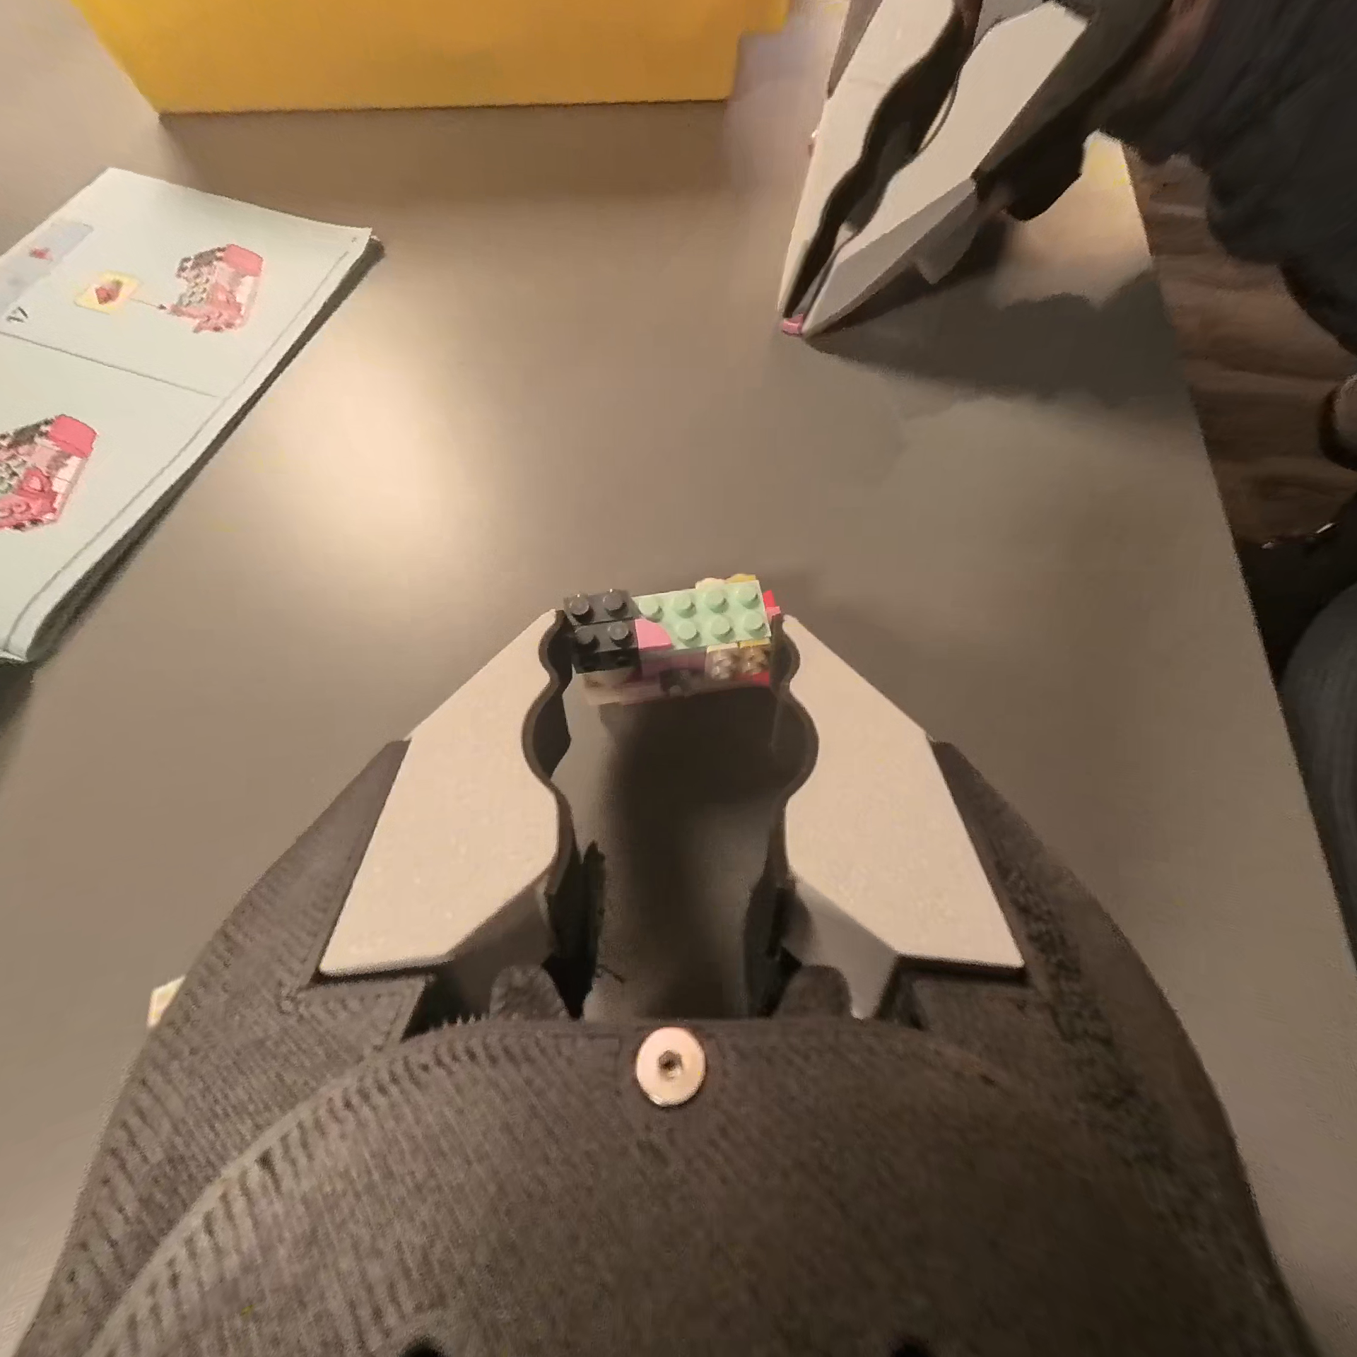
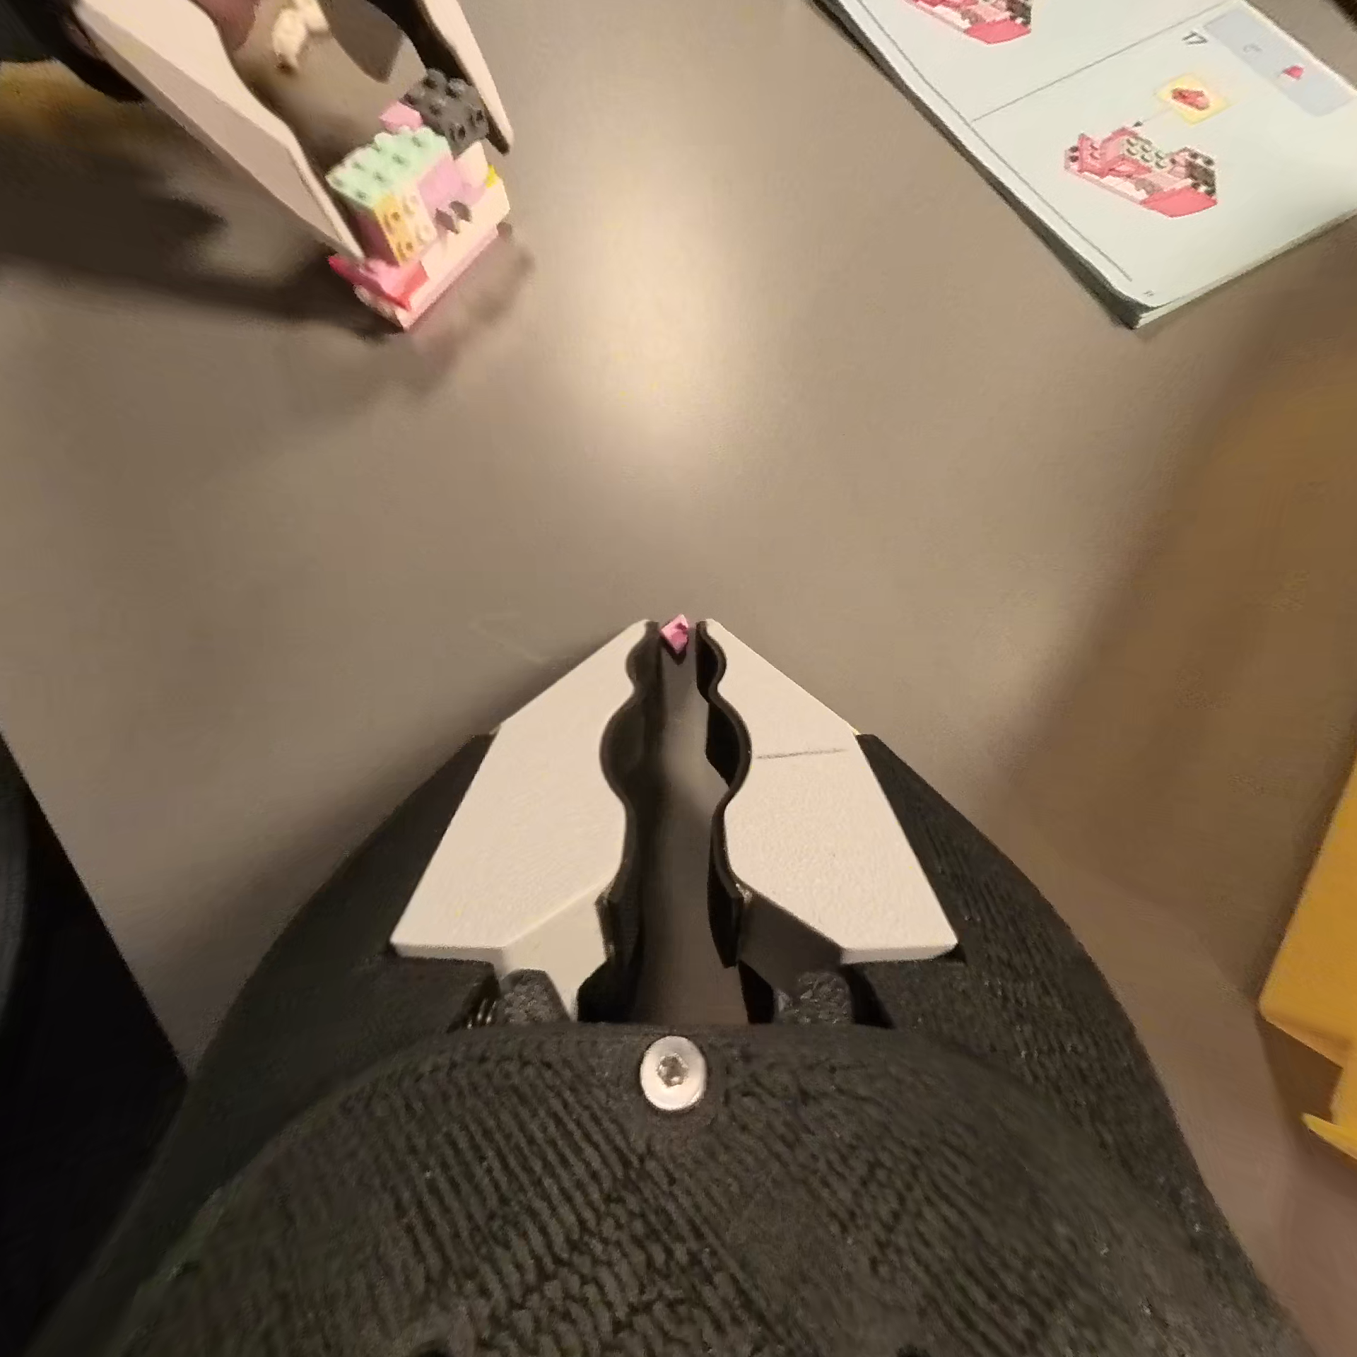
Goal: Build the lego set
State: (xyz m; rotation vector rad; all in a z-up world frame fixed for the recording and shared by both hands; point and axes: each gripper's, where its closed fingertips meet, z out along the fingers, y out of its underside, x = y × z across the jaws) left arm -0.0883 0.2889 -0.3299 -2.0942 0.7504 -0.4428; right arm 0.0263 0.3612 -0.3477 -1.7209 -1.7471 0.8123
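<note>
Smooth tabletop (image 1: pixel 661 411), grey-brown with a soft sheen where the light pools, and on it a paper booklet (image 1: pixel 147 382), matt and pale, its stacked page edges showing. The brick model (image 1: pixel 672 642) is glossy moulded plastic, studs catching the light, and so is the tiny pink piece (image 2: pixel 675 635). Both tongs, left (image 1: pixel 672 646) and right (image 2: pixel 675 633), show matt grey smooth fingers, coarse ridged black printed bodies and one shiny metal screw (image 1: pixel 670 1066); the yellow box (image 1: pixel 440 51) looks smooth plastic.
</note>
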